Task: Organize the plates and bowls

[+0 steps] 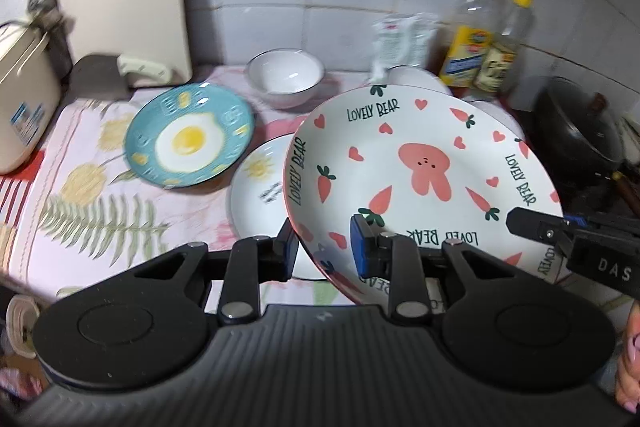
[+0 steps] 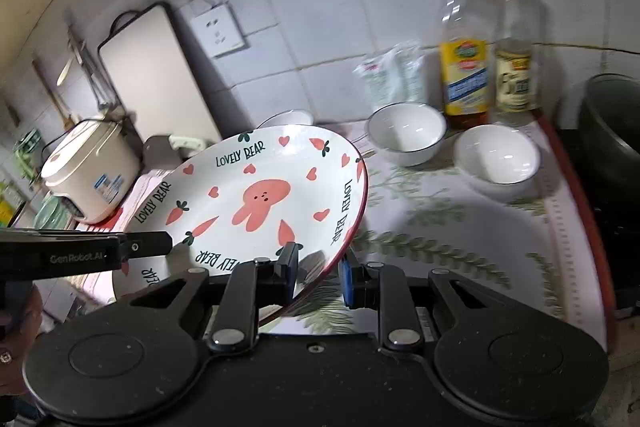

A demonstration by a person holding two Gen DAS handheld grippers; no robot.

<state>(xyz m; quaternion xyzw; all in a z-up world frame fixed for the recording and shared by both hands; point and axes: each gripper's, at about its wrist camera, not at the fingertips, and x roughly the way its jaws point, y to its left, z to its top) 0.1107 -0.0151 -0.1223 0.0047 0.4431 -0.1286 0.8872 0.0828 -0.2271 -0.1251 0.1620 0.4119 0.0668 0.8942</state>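
Observation:
A white plate with a pink bunny and carrots (image 1: 416, 155) (image 2: 256, 195) hangs tilted above the counter. My left gripper (image 1: 324, 251) is shut on its near left rim. My right gripper (image 2: 320, 271) is shut on its near right rim. Each gripper shows in the other's view, the right gripper (image 1: 520, 223) and the left gripper (image 2: 160, 243) at the plate's edge. Under the held plate lies a white plate with a sun (image 1: 260, 187), and beside that a teal fried-egg plate (image 1: 188, 137). White bowls stand behind: one bowl (image 1: 285, 75), plus two bowls (image 2: 406, 133) (image 2: 496, 153) on the right.
A beige rice cooker (image 2: 92, 171) and a leaning cutting board (image 2: 156, 75) stand at the left. Two oil bottles (image 2: 466, 55) and a bag (image 2: 394, 75) line the tiled wall. A black pot (image 2: 616, 131) sits past the counter's right edge.

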